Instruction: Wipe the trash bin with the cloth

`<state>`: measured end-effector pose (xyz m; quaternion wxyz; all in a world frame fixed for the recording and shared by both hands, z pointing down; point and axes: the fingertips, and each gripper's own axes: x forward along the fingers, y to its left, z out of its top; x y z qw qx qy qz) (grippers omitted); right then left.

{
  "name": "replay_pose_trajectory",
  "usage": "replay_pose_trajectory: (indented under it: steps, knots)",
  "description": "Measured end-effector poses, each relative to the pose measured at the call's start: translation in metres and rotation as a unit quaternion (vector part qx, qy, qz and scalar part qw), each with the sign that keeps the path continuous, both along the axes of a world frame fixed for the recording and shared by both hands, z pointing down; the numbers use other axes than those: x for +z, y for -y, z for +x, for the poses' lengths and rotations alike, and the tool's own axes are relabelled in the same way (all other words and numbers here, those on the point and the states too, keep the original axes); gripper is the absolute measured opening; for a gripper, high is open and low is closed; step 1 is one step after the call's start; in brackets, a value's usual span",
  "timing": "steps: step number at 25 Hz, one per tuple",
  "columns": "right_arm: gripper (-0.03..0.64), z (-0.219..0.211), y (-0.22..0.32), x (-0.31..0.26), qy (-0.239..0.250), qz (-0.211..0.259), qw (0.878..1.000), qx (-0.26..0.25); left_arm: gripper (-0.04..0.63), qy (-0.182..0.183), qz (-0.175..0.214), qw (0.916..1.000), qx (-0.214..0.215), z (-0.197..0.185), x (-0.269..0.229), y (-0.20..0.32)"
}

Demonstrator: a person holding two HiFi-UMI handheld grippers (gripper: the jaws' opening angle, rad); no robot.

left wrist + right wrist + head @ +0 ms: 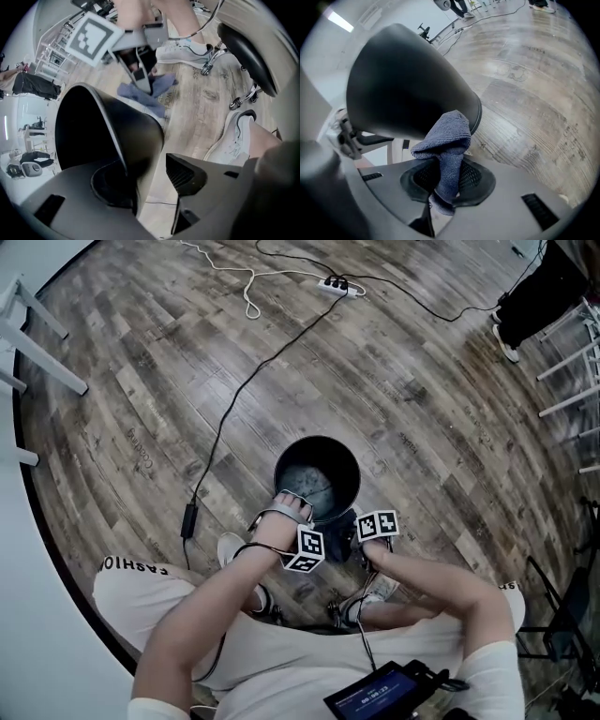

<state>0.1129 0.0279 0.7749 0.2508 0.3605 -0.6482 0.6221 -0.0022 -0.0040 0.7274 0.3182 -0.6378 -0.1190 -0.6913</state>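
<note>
Right gripper [447, 183] clenched on blue cloth [449, 136]; cloth bunched low at trash bin [403, 79] outer wall, bin's 5 o'clock from above. Left gripper [149, 183] released, jaws apart astride rim at 7 o'clock. Bin upright on wood floor [141, 381].

A black cable [246, 385] crosses the wood floor [431, 418] toward a white power strip [335, 284].

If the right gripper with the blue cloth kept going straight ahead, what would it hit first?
The black outer wall of the trash bin; the cloth in the right gripper seems to touch it.
</note>
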Motion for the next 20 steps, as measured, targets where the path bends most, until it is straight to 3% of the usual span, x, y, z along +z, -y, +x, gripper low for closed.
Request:
replay_pose_trajectory:
  steps: [4, 6, 9, 20]
  knots:
    - [0.074, -0.004, -0.015, -0.068, 0.041, 0.005, 0.999, 0.004, 0.207, 0.015, 0.030, 0.9990, 0.031, -0.012, -0.004, 0.013]
    - [0.074, -0.010, -0.015, -0.096, 0.057, 0.016, 0.998, 0.007, 0.122, 0.024, 0.042, 0.9974, 0.054, -0.014, -0.002, 0.013]
    - [0.074, -0.021, -0.009, -0.124, 0.072, 0.037, 0.997, 0.005, 0.110, 0.030, 0.039, 0.9969, 0.062, -0.015, 0.000, 0.011]
    - [0.074, -0.018, 0.019, -0.098, 0.061, 0.036, 0.997, 0.010, 0.087, 0.010, 0.025, 0.9956, 0.090, 0.004, -0.004, -0.007]
